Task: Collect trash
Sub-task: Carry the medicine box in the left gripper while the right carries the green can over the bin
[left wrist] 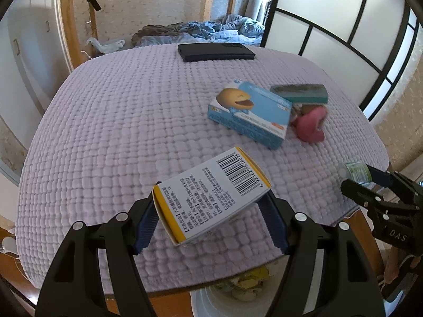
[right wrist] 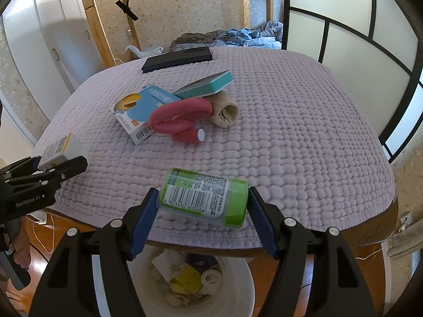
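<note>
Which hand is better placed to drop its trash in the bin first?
Right, probably. Its claw holds the green bottle right above the open bin; in the left wrist view only the bin's edge shows.

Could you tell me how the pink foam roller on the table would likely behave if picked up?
The pink foam roller is bent into loops, so probably flexible and light. Its round body may roll or spring open. A teal box leans over it and might slide off.

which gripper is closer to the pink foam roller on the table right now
Right. The right gripper, holding the green bottle, is nearest the pink foam roller; the left gripper, holding the yellow-edged box, sits farther off beyond the blue box.
</note>
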Tool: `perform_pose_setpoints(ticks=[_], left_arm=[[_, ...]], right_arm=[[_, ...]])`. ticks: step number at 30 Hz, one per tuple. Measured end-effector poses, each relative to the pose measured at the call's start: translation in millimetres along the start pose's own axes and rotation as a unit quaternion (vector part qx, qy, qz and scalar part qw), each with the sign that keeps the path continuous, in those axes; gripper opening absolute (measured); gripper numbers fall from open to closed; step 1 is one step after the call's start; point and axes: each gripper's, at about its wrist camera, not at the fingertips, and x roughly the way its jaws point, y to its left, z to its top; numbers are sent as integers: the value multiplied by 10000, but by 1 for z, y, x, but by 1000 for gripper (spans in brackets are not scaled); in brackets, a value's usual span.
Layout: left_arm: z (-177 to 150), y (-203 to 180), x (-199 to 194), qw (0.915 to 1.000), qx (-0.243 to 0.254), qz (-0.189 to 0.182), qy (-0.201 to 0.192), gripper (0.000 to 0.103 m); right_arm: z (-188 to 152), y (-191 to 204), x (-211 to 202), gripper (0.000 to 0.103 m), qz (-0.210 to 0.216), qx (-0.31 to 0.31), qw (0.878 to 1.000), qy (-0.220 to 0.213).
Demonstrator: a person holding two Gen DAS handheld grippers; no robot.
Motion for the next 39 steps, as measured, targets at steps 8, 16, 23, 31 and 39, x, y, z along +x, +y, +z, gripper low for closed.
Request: perform_pose_setpoints(ticks=[8,16,23,31,39], left_arm=[[-14,-4,-10,9999,65,-83,62,71],[-24,-12,-14,9995,216,-180,152,71],[-32,-18,-20,9990,355,-207,192,71],[-41,-29,-25,9980,553,-181,261,71],[-48,-39,-26,9967,724,-60,375,71]], right_arm=[[-6,2,-4,67,31,18,10000,7],[-18,9,-15,67,86,-71,9999,47],[-23,9,-19,67,104,-104,9999,80],[-28,11,-24,67,135,-152,9997,112],[-34,11,-29,67,148,-207,9996,155]])
